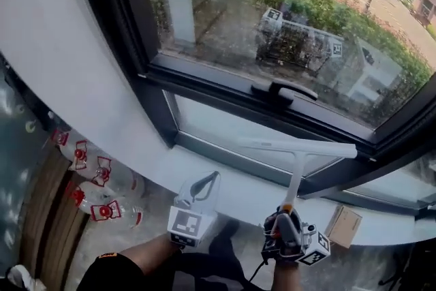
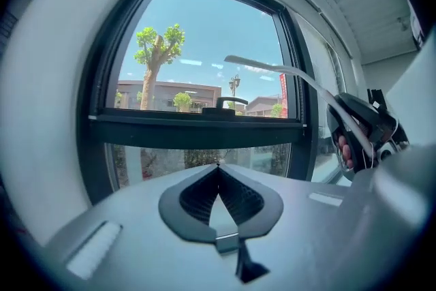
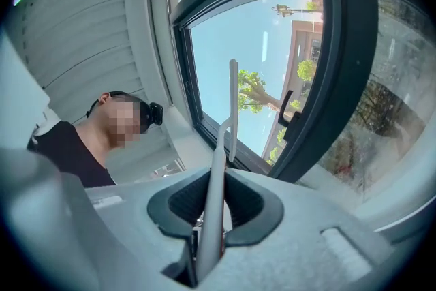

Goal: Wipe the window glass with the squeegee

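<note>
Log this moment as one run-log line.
right gripper: shut on squeegee handle | left gripper: shut, empty | blade: in front of lower window glass | contact with glass: cannot tell

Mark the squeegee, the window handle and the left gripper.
squeegee (image 1: 298, 146), head view, middle of the blade.
window handle (image 1: 283, 88), head view, middle of its black lever.
left gripper (image 2: 218, 168), left gripper view, where the shut jaw tips meet.

Squeegee (image 1: 297, 150) lies before the lower pane (image 1: 225, 133), below the window handle (image 1: 283, 88) — left gripper (image 1: 204, 185) left of it, over the sill (image 1: 238, 195).
</note>
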Demonstrator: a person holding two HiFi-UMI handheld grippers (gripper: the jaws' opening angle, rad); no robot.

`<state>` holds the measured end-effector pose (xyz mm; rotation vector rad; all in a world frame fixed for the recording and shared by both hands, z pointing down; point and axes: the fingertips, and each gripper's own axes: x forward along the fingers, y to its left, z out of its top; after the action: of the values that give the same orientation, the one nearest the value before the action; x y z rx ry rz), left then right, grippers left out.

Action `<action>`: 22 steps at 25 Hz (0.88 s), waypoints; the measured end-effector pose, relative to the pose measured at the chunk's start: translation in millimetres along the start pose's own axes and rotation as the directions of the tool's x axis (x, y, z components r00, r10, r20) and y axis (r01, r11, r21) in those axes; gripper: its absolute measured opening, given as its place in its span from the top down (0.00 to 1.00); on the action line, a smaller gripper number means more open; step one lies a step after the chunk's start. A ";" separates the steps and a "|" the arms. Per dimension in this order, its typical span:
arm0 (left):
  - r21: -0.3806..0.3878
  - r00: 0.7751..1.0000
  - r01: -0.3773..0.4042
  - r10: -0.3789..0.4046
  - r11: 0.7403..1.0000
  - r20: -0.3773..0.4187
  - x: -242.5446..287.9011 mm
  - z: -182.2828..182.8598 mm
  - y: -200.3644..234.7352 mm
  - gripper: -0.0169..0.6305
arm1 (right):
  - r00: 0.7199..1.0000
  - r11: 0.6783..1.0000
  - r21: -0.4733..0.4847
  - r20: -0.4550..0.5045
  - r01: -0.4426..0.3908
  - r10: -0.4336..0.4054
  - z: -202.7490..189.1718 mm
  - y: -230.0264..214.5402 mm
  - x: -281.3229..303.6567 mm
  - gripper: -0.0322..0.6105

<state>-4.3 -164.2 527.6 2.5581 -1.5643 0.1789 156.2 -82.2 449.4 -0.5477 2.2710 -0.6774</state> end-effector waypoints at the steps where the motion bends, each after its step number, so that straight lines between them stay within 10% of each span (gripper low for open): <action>1: -0.007 1.000 -0.013 0.013 1.000 0.001 -22.3 -1.0 8.0 0.95 | 1.000 1.000 0.015 -0.003 0.009 -0.008 -14.1 11.6 4.1 0.87; 12: -0.074 0.973 -0.230 0.231 0.970 0.010 -265.3 -36.4 114.3 0.95 | 0.992 0.973 0.197 -0.048 0.121 -0.114 -184.5 135.1 27.4 0.87; 22: -0.151 0.973 -0.225 0.231 0.962 0.019 -334.2 -26.9 98.7 0.95 | 0.984 0.976 0.147 -0.103 0.158 -0.144 -193.8 180.2 -18.5 0.87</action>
<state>-244.5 88.5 501.8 2.2790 -1.8113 0.0373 -4.5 127.8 470.4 -0.6298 2.2527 -0.9638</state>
